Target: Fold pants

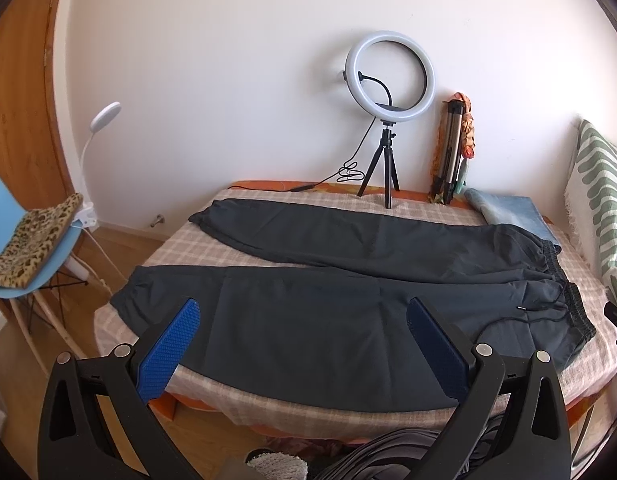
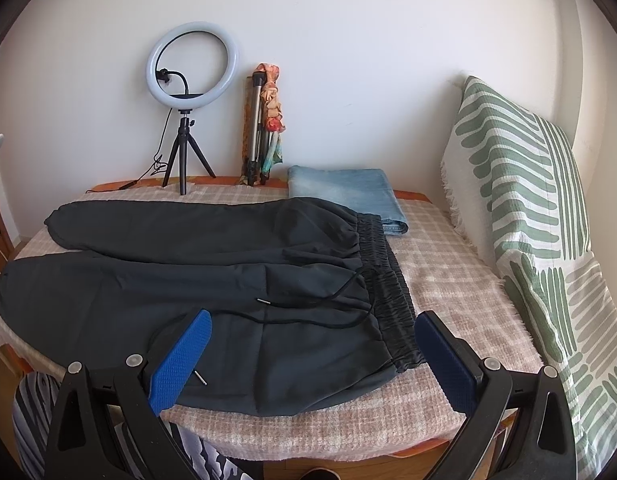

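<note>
I see the dark pants (image 1: 348, 280) spread flat across the checked cloth (image 2: 448, 280) on the bench, both legs splayed apart toward the left, gathered elastic waistband (image 2: 388, 280) on the right, black drawcord (image 2: 308, 308) trailing loose. My left tool (image 1: 304, 344) and right tool (image 2: 312, 356) hover spread wide, holding nothing.

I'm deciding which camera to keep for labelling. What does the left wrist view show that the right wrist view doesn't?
Only the left wrist view shows the blue chair with its leopard-print cushion and the wooden door. Only the right wrist view shows the whole green-striped pillow. Both show the black pants spread flat, the ring light, folded jeans and an open tool.
</note>
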A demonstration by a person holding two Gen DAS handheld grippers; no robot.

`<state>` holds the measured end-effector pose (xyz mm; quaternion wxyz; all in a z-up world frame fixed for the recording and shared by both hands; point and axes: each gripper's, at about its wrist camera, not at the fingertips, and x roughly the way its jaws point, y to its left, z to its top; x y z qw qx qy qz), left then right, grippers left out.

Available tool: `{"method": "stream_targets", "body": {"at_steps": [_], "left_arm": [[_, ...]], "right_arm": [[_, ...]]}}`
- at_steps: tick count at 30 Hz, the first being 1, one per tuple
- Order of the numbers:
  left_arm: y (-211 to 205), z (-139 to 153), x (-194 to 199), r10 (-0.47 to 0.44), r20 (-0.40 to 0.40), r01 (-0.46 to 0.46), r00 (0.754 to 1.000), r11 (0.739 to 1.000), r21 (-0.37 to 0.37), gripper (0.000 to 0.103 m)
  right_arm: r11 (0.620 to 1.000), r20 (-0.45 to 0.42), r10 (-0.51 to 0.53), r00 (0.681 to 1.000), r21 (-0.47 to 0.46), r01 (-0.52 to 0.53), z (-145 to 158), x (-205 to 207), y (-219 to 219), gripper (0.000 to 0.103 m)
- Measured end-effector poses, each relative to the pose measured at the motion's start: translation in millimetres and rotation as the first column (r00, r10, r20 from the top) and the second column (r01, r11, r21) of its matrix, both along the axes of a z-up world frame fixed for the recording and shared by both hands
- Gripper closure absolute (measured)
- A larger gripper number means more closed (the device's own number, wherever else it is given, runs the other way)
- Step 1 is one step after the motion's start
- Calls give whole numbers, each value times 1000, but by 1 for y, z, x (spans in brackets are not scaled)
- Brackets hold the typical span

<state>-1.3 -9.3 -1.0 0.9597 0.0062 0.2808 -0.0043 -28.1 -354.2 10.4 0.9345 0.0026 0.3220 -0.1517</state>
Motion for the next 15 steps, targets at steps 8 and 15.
{"method": "stream_targets", "body": {"at_steps": [8, 15], "left_arm": [[15, -5, 9, 25, -1, -25, 1000, 999, 32, 0], [49, 0, 27, 76, 7, -76, 997, 996, 36, 0]], "right_arm": [[999, -4, 29, 1000, -21, -29, 0, 11, 2, 0], [996, 21, 87, 996, -14, -86, 13, 31, -1, 0]]}}
